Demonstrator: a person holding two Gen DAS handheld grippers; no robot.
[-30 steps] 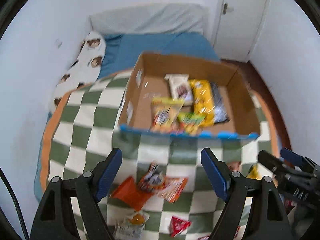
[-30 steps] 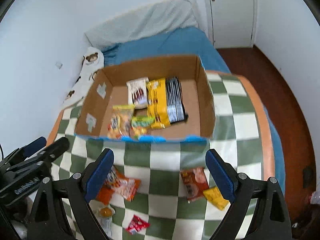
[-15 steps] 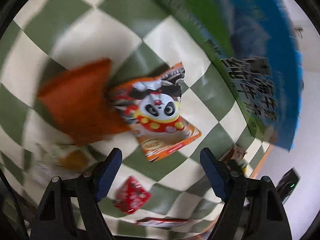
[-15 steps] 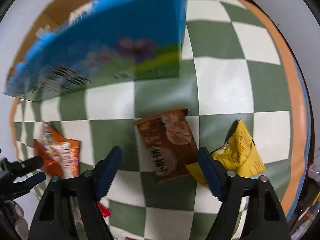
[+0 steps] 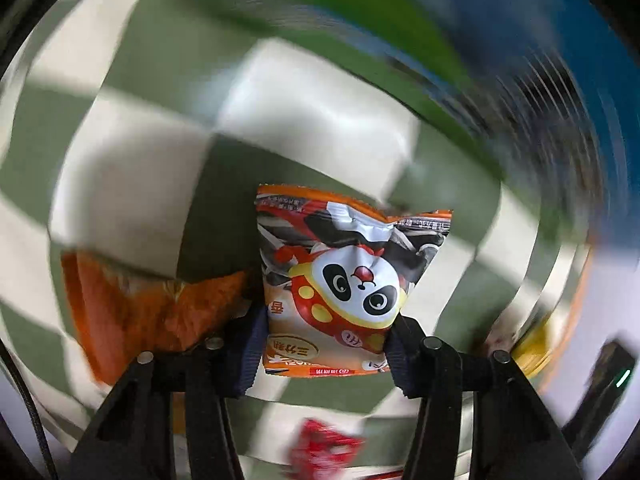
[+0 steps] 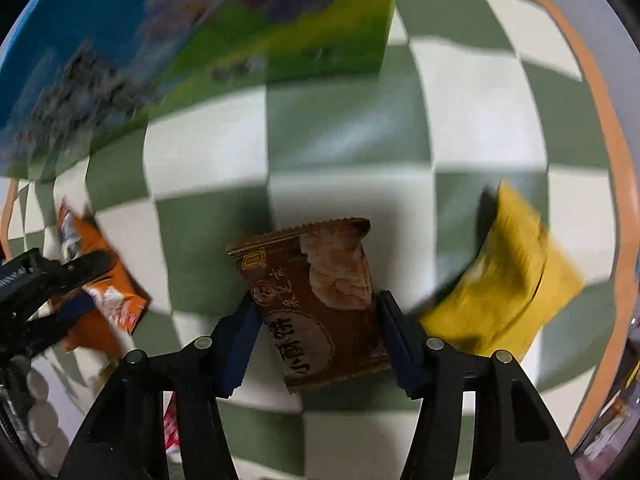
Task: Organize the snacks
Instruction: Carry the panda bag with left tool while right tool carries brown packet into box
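Observation:
In the left wrist view my left gripper (image 5: 326, 344) is shut on an orange panda snack packet (image 5: 344, 280), pinching its lower sides above the checkered cloth (image 5: 320, 120). In the right wrist view my right gripper (image 6: 316, 340) is shut on a brown pastry snack packet (image 6: 316, 296), one finger on each side. The left gripper (image 6: 44, 292) with the orange packet (image 6: 108, 300) shows at the left of the right wrist view. The box's blue and green outer wall (image 6: 200, 40) fills the upper left there.
A plain orange packet (image 5: 136, 300) lies just left of the panda packet. A small red packet (image 5: 324, 448) lies below the left fingers. A yellow packet (image 6: 508, 280) lies right of the brown one. The cloth's orange border (image 6: 612, 160) runs along the right edge.
Both grippers have dropped closer to the cloth and closed: the left on the panda packet, the right on the brown packet. The left view is blurred by motion.

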